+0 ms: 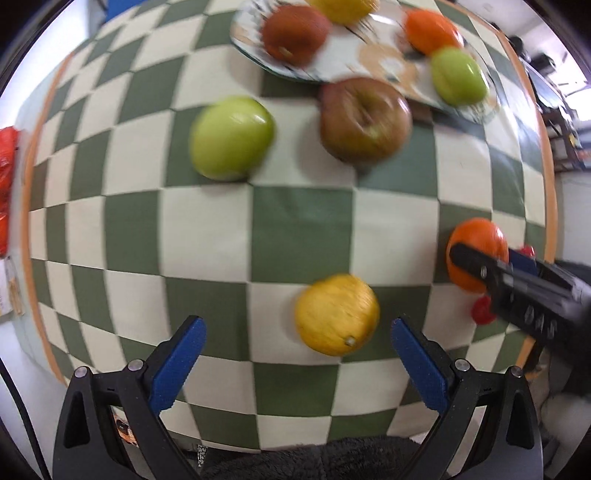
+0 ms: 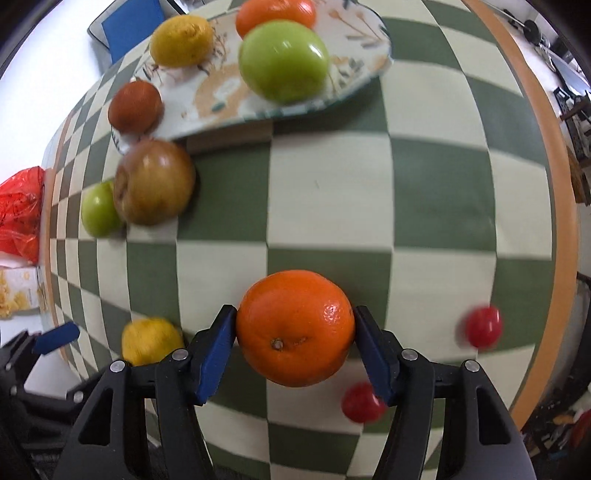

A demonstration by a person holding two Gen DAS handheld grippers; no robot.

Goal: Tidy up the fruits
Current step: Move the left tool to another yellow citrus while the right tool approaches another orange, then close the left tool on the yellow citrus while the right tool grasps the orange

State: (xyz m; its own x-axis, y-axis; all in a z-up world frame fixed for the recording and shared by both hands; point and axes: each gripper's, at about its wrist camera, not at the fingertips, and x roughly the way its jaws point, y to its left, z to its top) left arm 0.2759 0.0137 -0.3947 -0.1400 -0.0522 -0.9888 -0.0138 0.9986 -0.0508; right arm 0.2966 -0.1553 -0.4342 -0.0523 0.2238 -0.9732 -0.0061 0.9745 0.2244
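Right gripper clamped on orange, low over checkered tablecloth, near table edge. Left gripper jaws apart, empty, lemon just ahead. Plate holds four fruits.

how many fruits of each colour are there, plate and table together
orange: 2, one on the plate and one in the right gripper
green: 2
yellow: 2
dark red or brown: 2
small red: 2
total: 10
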